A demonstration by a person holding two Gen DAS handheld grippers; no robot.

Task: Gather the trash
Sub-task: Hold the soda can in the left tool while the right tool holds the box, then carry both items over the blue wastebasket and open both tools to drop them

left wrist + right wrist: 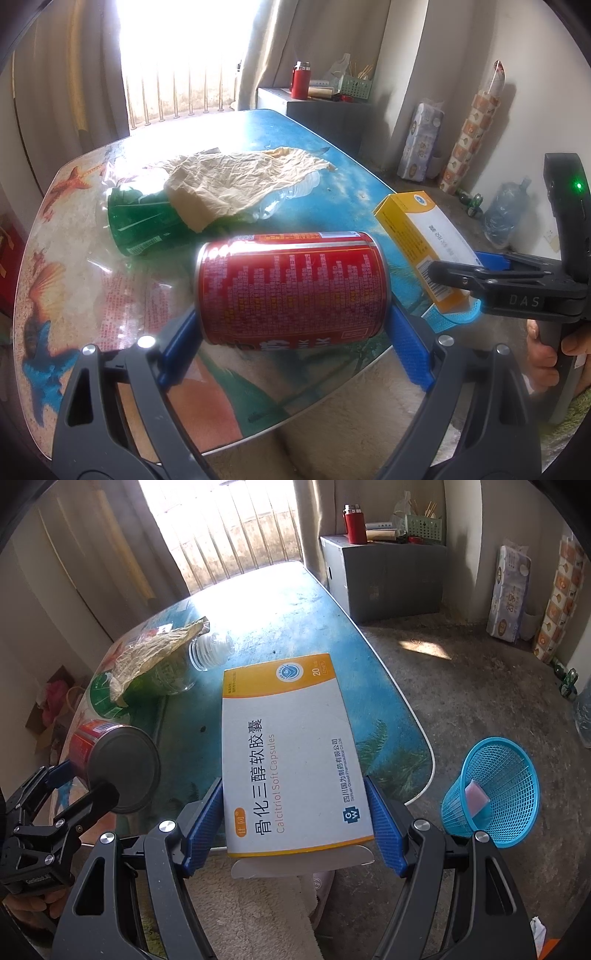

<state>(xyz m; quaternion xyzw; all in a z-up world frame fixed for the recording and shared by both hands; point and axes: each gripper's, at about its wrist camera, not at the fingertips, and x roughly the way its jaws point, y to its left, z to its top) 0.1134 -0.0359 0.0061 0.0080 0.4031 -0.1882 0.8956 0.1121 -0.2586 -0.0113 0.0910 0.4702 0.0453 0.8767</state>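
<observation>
Two pieces of trash are already in my grip. My left gripper [291,328] is clamped on a red drink can [291,286], its blue pads pressing the can's two ends, so the can's long axis runs across from finger to finger. My right gripper [295,825] is clamped on a calcitriol capsule box [291,753], held by its long sides with its length pointing forward and its end flap hanging open toward me. Both are lifted over the near edge of the worktop [295,620].

Farther out on the worktop lie a green plastic bottle [144,221] on its side and a crumpled brown paper [236,181] draped over it. The blue mesh wastebasket [495,794] stands on the floor, low and to the right of the box. My right gripper is clearly nearer, so I judge the box should drop first, the can crossing over after.
</observation>
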